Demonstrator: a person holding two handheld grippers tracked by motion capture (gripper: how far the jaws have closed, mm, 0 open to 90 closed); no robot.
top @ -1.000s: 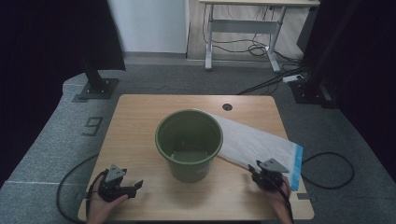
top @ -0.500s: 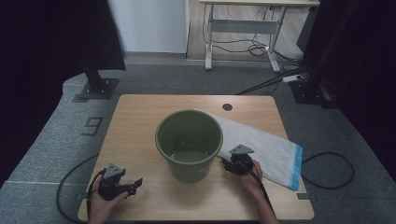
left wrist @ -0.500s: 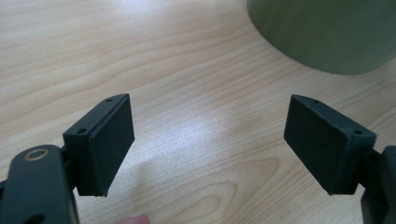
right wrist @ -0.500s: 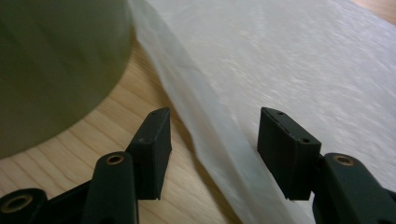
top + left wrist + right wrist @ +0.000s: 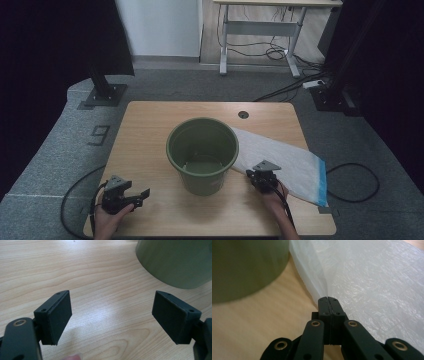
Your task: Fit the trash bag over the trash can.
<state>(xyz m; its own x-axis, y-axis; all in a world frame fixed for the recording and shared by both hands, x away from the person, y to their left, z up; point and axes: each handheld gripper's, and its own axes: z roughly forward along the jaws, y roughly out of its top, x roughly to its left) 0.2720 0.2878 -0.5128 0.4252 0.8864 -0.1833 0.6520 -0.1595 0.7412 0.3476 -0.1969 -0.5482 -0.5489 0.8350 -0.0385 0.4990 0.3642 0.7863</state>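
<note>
Green bucket [image 5: 202, 155], inside bare.

We see a wooden table [image 5: 150, 125] with a small round hole [image 5: 243, 114] near its far edge. It stands on grey carpet [image 5: 60, 150], where a "9" [image 5: 99, 134] is marked just to the left. A black stand [image 5: 103, 94] rises at far left. Behind, cables [image 5: 250, 50] hang under a desk [image 5: 260, 25], and a power strip [image 5: 314, 84] lies at right.
</note>
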